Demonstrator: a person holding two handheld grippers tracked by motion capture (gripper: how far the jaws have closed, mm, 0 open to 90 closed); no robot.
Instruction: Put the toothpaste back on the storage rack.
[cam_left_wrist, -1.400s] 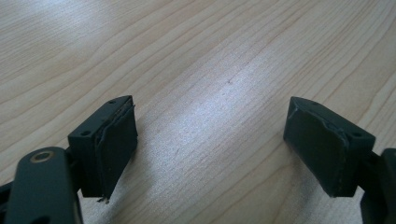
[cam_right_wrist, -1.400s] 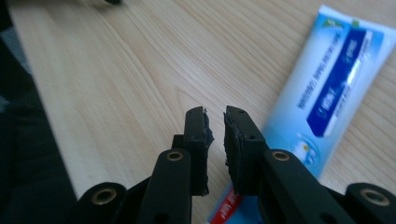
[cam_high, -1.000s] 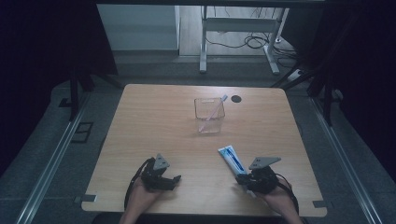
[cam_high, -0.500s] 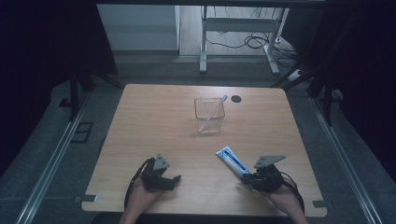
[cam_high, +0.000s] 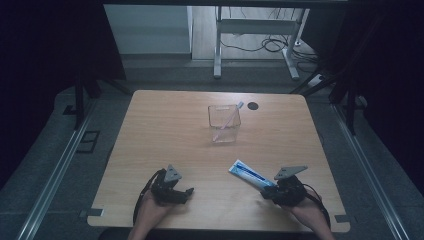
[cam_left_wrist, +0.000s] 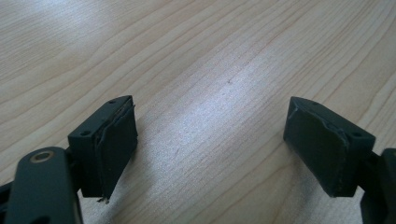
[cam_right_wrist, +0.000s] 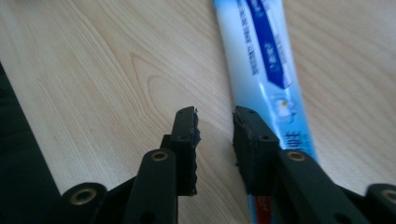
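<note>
A blue and white toothpaste tube (cam_high: 248, 173) lies flat on the wooden table (cam_high: 165, 130) near its front right. My right gripper (cam_high: 267, 192) rests at the tube's near end. In the right gripper view this gripper (cam_right_wrist: 215, 114) has its jaws a narrow gap apart, having just been opening, with bare wood between them. The tube (cam_right_wrist: 261, 56) runs beside and under one jaw. My left gripper (cam_high: 187, 192) rests at the front left. It (cam_left_wrist: 210, 107) stands wide open over bare wood.
A clear square cup (cam_high: 224, 129) stands at the table's middle, with a thin pink stick (cam_high: 231, 116) leaning in it. A small black round disc (cam_high: 253, 105) sits behind the cup. Metal desk legs and cables lie on the floor beyond the far edge.
The right gripper has drawn back a little to the right from the tube, which lies on the table. The left gripper has not moved.
</note>
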